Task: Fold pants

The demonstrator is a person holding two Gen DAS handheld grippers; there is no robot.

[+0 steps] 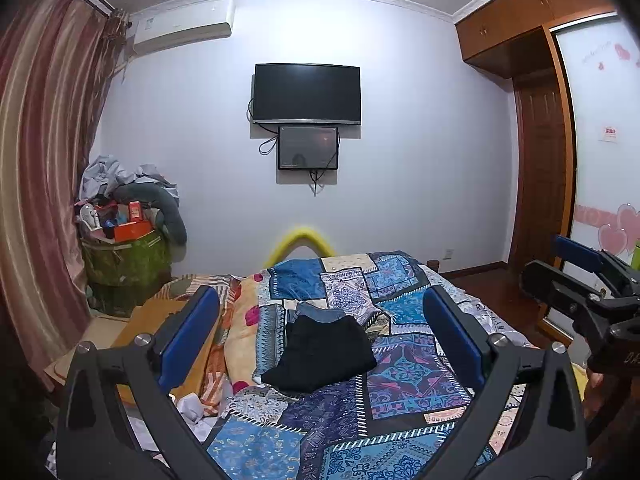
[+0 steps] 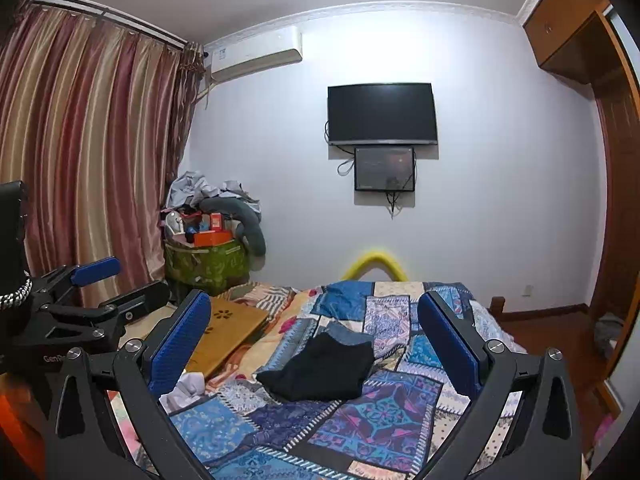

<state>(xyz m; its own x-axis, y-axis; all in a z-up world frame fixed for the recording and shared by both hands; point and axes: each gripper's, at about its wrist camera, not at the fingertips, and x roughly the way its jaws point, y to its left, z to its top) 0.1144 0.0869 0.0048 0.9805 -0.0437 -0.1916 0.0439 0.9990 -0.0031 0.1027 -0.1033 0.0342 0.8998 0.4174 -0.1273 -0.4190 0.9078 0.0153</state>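
Both tongs — left tongs, right tongs — hang spread and empty above the patchwork-quilted bed; folded black pants lie mid-bed — folding looks complete.

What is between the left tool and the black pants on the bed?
Only the patchwork quilt. In the left wrist view, the open left tool hangs apart from the black pants, with nothing else lying on that stretch.
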